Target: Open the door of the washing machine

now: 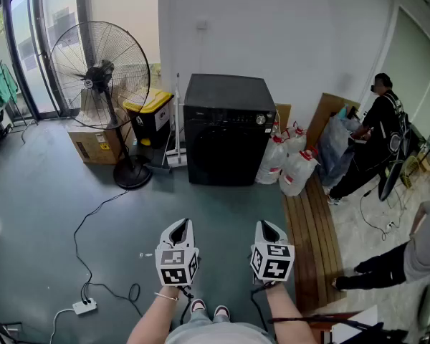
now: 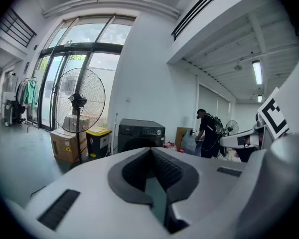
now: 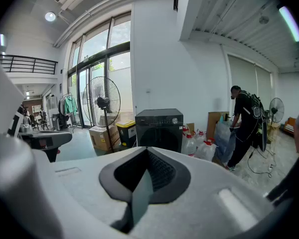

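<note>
Black boxy washing machine (image 1: pixel 228 131) at upper centre, door (image 1: pixel 218 160) shut, straight ahead and well apart from left gripper (image 1: pixel 178 226) and right gripper (image 1: pixel 269 227). Both jaws closed, empty, about equally far.

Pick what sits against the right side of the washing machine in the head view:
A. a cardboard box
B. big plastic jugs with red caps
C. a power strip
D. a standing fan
B: the jugs with red caps crowd the floor right beside the right side of the black washing machine.
</note>
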Demonstrator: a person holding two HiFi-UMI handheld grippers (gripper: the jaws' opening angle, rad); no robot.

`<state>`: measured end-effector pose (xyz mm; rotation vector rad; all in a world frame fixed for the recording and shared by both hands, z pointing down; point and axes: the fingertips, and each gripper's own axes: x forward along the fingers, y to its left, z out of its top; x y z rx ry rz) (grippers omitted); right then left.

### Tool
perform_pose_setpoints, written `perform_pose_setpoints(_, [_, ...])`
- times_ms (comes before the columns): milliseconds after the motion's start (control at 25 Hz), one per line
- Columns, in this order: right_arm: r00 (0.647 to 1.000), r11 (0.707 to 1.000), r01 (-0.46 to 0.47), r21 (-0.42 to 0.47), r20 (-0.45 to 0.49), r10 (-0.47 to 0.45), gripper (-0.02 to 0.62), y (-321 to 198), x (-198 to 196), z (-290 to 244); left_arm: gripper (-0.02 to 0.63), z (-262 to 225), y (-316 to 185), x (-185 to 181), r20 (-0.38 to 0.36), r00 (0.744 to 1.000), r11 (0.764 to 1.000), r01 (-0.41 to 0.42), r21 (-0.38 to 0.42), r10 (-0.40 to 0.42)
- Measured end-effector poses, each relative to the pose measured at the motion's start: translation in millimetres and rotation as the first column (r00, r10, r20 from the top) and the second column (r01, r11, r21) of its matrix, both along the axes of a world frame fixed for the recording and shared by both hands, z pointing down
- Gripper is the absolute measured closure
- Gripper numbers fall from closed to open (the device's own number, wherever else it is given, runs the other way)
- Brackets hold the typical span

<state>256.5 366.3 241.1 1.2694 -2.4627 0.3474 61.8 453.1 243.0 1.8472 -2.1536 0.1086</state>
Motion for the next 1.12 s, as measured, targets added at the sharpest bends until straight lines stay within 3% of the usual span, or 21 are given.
perform_pose_setpoints(680, [0.999, 0.999, -0.051, 0.001, 0.014, 0.051, 0.59, -1, -21, 9, 0.601, 15, -9, -27, -0.006, 0.999, 0.999, -0.041, -0.021, 0.041])
perform_pose_setpoints(1120, [0.991, 0.989, -0.134, -0.062, 0.011, 0.135, 0.589, -7, -15, 24, 0.601, 29, -21, -46, -0.021, 0.998, 0.996, -0.064, -0.054, 0.063])
